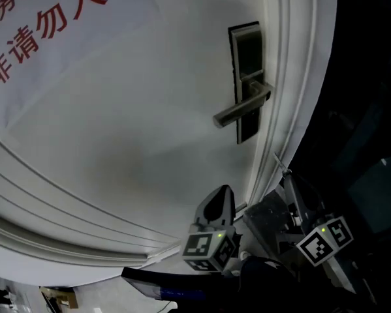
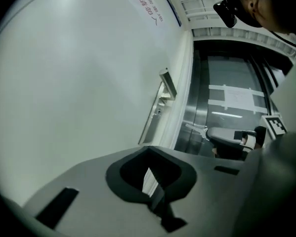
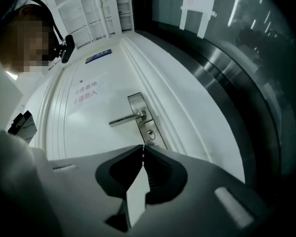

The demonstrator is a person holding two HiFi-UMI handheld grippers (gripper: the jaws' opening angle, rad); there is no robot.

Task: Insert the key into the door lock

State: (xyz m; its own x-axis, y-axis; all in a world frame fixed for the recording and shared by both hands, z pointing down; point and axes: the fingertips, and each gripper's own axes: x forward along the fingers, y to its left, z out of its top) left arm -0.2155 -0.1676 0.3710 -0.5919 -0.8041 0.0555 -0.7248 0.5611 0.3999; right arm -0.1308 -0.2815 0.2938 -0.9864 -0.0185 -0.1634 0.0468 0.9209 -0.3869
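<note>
From where I stand the right gripper (image 3: 143, 148) is clamped on the key (image 3: 143, 156); its own view shows the blade edge-on, a thin toothed line pinched between the closed jaws and aimed up the white door (image 3: 88, 127). The left gripper (image 2: 148, 149) has its jaws brought together on nothing; it hangs just beside the right one, low by the door's edge. The key is not in the lock yet; it sits below the lock plate (image 3: 144, 113) and well apart from it, and the keyhole (image 3: 150, 132) is a small round spot under the lever handle (image 3: 125, 118).

What worries me most is the aim; the keyhole is a small target, and a tip arriving slightly off would skate across the metal plate instead of entering. I cannot tell which way the slot runs, so the blade may be turned wrongly for it; pushing then would jam the tip or twist the key. Only a narrow part of the key seems to be gripped, so a sideways knock could pivot it between the jaws or pop it loose; a dropped key would mean starting over. The handle juts out just above the keyhole; coming in too high, the gripper could strike it. The idle left gripper is close enough to bump its neighbour if both rise together; the dim light does not help either.
</note>
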